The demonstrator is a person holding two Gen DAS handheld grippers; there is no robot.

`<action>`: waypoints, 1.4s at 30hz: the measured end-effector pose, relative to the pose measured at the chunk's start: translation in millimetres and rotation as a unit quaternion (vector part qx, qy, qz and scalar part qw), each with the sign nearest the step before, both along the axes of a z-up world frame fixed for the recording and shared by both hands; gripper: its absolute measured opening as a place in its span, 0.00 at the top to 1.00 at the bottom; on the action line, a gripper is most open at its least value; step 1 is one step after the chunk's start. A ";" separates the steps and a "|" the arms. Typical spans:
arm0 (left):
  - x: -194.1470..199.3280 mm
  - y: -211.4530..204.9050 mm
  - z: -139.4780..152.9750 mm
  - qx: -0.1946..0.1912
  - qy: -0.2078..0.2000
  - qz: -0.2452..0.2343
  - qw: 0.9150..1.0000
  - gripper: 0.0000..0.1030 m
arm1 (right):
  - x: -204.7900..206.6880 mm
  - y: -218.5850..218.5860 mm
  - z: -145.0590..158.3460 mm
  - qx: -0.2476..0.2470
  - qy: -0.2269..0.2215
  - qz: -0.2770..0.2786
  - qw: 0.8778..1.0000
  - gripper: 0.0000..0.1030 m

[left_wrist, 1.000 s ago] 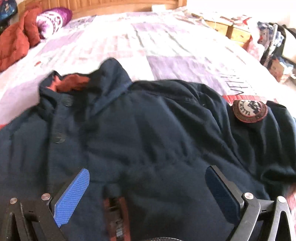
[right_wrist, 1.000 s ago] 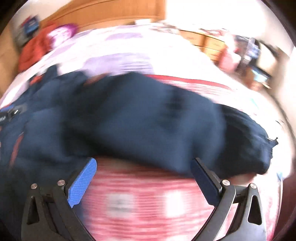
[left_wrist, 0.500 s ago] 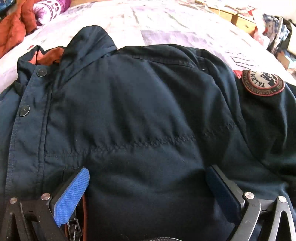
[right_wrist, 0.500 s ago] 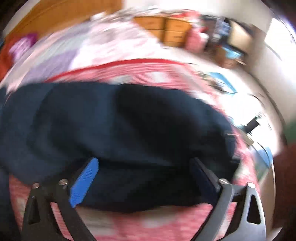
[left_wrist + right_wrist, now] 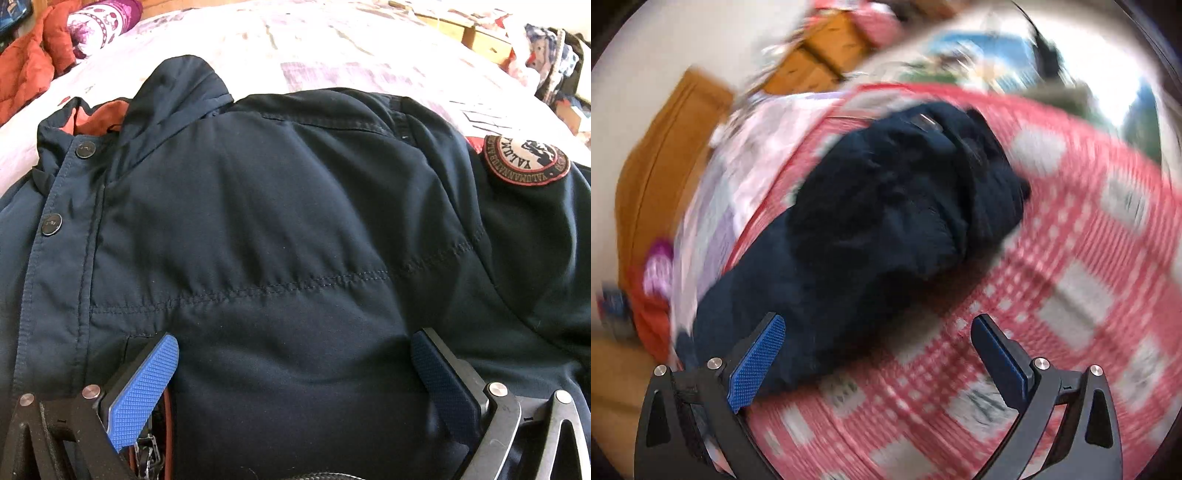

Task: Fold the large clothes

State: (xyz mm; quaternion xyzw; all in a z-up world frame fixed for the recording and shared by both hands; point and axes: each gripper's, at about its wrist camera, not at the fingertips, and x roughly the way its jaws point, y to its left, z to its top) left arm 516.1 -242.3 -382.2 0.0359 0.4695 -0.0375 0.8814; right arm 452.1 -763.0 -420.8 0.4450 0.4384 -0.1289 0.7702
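The fold looks barely begun, as a judgement from how things lie: the dark navy padded jacket with snap buttons and an orange lining (image 5: 280,229) lies spread front-up across the bed with the pale lilac patchwork cover and red-and-white checked blanket (image 5: 332,48), its body flat, its round embroidered sleeve patch (image 5: 526,160) out at 2 o'clock, and no panel visibly turned over. The jacket's long navy sleeve (image 5: 871,229) stretches loose over the checked blanket, so sleeves and body seem left to fold. The left tool (image 5: 293,384) stands wide open, its pads resting against the jacket's lower front with cloth bulging between them but not pinched. The right tool (image 5: 877,360) has just been opening and gapes fully, gripping nothing; the sleeve runs from its 9 o'clock pad up toward 12 o'clock, the cuff far ahead.
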 end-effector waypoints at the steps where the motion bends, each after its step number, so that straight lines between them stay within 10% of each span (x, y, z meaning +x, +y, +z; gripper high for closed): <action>1: -0.3 -0.7 0.7 0.001 0.001 0.000 1.000 0.00 | 7.2 -0.4 -6.4 0.009 -0.002 -0.015 1.000 0.00; 7: 0.9 -4.4 14.3 0.008 0.000 -0.003 1.000 0.00 | 53.3 -4.5 -2.8 -0.002 -0.044 -0.058 0.997 0.02; 9: 1.5 -7.8 22.9 0.002 -0.014 -0.008 1.000 0.00 | 63.9 -4.6 -3.3 -0.004 -0.045 -0.065 0.997 0.31; 10: 2.7 -10.9 28.2 0.000 -0.024 -0.011 1.000 0.00 | 67.4 -4.1 -3.1 -0.012 -0.035 -0.069 0.997 0.70; 13: 17.4 -24.4 38.5 -0.005 -0.036 -0.019 0.999 0.00 | 65.0 -1.8 8.7 -0.036 -0.050 -0.067 0.996 0.84; 19: 77.5 -32.0 -2.8 0.030 0.046 0.006 0.999 0.00 | 20.2 -35.0 18.4 -0.063 -0.066 -0.123 0.988 0.87; 29: 82.8 -36.9 -6.0 0.079 0.018 -0.021 0.997 0.00 | 5.9 -30.0 20.5 -0.086 -0.043 -0.108 0.989 0.87; 36: 65.1 -14.6 25.4 0.035 0.008 0.001 0.999 0.00 | 4.7 7.5 88.2 -0.206 -0.057 -0.086 0.973 0.87; 42: 9.8 27.3 30.5 0.023 0.003 0.011 1.000 0.00 | 15.2 73.6 170.7 -0.337 -0.092 -0.021 0.937 0.87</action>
